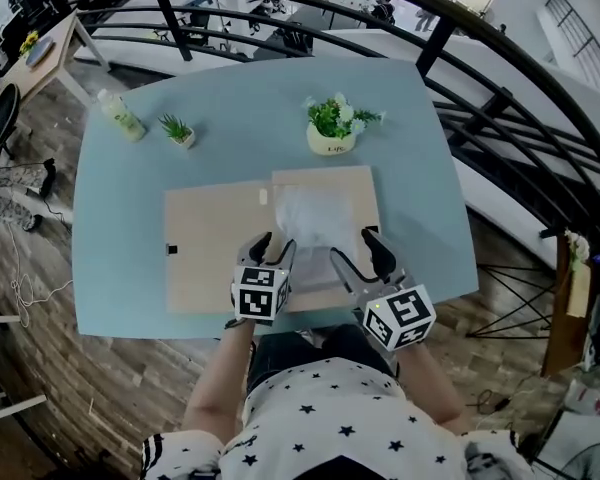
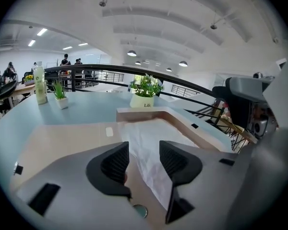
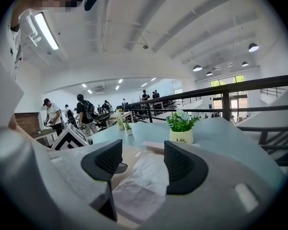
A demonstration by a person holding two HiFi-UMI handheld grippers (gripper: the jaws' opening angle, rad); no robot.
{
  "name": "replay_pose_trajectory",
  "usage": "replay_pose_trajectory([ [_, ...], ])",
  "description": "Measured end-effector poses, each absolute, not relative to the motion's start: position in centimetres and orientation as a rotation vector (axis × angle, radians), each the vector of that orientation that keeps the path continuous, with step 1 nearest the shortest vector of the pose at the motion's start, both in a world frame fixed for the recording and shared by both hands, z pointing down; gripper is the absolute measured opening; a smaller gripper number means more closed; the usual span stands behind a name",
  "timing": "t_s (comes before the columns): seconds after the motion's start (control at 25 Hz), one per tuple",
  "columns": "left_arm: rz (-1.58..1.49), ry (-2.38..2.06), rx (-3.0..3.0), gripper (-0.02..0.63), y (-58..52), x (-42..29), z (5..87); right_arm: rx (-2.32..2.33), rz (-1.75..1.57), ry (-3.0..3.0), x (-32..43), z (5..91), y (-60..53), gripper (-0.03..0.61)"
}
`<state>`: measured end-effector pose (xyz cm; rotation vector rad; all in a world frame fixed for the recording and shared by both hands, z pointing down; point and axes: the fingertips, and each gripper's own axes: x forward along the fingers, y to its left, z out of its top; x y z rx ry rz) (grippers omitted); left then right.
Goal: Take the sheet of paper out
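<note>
- Head view: the sheet of paper (image 1: 316, 218) is lying crinkled inside the shallow box (image 1: 325, 175) on the right half, w/ the open lid (image 1: 208, 250) flat to the left, all on the table (image 1: 420, 148). The left gripper (image 1: 273, 250) is sitting at the sheet's near-left corner and the right gripper (image 1: 360, 256) at its near-right edge, both w/ fingers spread.
- Left gripper view: the jaws are standing apart w/ nothing pinched. The sheet's left edge (image 2: 149, 138) is running through the gap and on toward the far side, below the fingers (image 2: 116, 163). Can't tell if they're touching it.
- Risk here: the paper looks thin, so closing on just the edge is likely to tear it or let it slip. A low jaw could also catch the box floor.
- Right gripper view: the jaws are wide apart and empty. The sheet (image 3: 144, 176) is lying between and just beyond the fingers (image 3: 180, 169), a bit lower.
- Risk here: pulling w/ one side only could probably drag the light box along, or bunch the sheet vs. the box wall. The plant pot (image 3: 181, 137) is well beyond, so not a worry.
</note>
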<state>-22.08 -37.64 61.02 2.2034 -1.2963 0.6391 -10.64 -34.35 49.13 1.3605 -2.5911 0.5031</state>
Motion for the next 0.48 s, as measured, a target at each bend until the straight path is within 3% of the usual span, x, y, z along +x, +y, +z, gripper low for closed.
replay_pose_trajectory([
  [0.48,0.852,-1.192,2.119,0.18,-38.4,-21.7,65.3,1.381,0.548,-2.565,-10.5,50.2,-35.1,0.259],
])
